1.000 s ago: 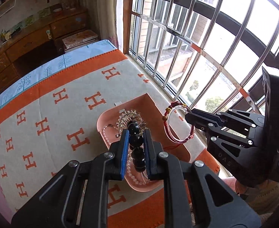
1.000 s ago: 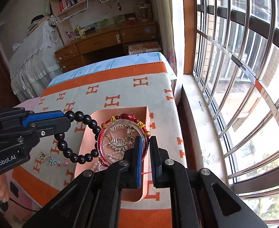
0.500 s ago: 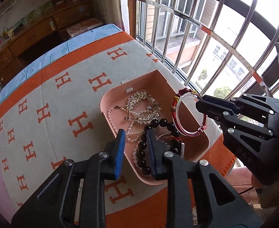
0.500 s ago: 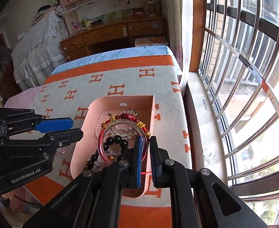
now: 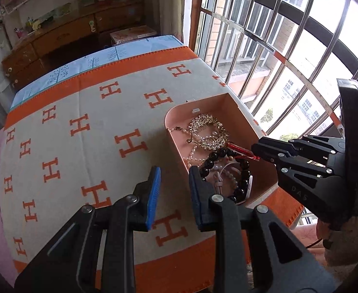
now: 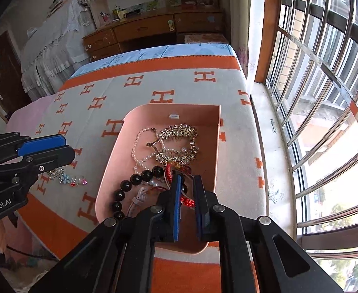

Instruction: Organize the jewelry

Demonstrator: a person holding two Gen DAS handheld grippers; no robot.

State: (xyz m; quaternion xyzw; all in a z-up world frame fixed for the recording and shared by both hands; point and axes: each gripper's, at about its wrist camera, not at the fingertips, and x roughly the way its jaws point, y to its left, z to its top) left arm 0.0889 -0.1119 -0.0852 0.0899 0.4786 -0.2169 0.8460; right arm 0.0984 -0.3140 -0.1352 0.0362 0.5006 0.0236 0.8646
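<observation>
A pink tray (image 6: 216, 131) sits on the orange-and-grey blanket by the window. In it lie a black bead bracelet (image 6: 136, 179), a gold hair comb (image 6: 176, 144) and a pearl necklace (image 6: 140, 146). My right gripper (image 6: 186, 179) is low over the tray's near end and its jaws are opening. The red bracelet (image 6: 169, 171) rests in the tray, its red cord crossing the gap between the pads. My left gripper (image 5: 174, 173) hangs over the blanket just left of the tray (image 5: 176, 144), jaws opening and nothing between them. The black bead bracelet (image 5: 244, 171) lies free beside its right finger.
Small hair clips (image 6: 66, 178) lie on the blanket left of the tray, under the left gripper (image 6: 68, 147). Window bars (image 6: 325, 97) and a sill run close along the tray's right side. A wooden desk (image 6: 154, 28) stands beyond the bed. A white strap (image 6: 137, 200) lies in the tray.
The left gripper dropped the black bead bracelet into the tray, opened, and drew back left over the blanket. The right gripper lowered the red bracelet into the tray and its jaws parted.
</observation>
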